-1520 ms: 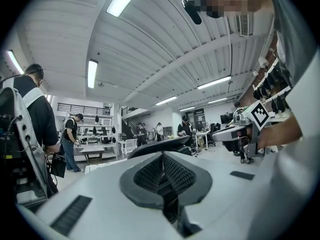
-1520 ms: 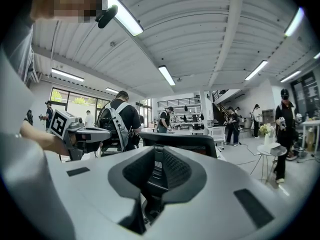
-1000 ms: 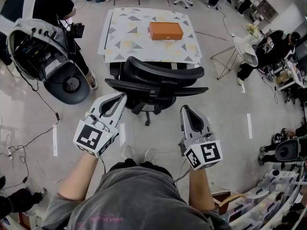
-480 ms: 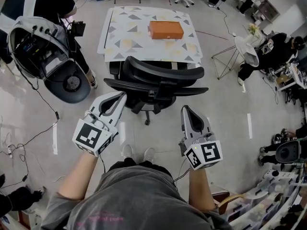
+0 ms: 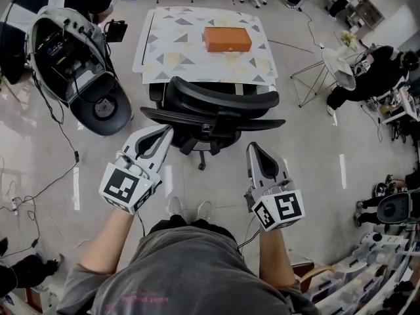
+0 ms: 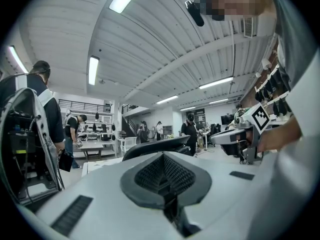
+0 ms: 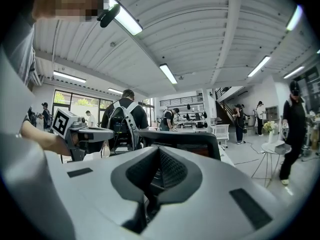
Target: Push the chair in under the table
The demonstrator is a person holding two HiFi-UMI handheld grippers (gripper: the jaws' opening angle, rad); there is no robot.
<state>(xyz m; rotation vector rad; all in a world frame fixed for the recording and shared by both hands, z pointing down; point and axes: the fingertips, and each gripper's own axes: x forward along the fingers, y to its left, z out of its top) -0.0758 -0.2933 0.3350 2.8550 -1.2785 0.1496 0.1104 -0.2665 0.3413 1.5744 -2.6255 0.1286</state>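
A tabletop under a pale cover patterned with grey and yellow triangles carries one flat orange box, lying right of its middle. The glossy grey floor bears a black office chair at the tabletop's near edge and a white tape strip to the right.

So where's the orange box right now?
In the head view, the flat orange box lies on the triangle-patterned table, right of its middle, beyond the black office chair.
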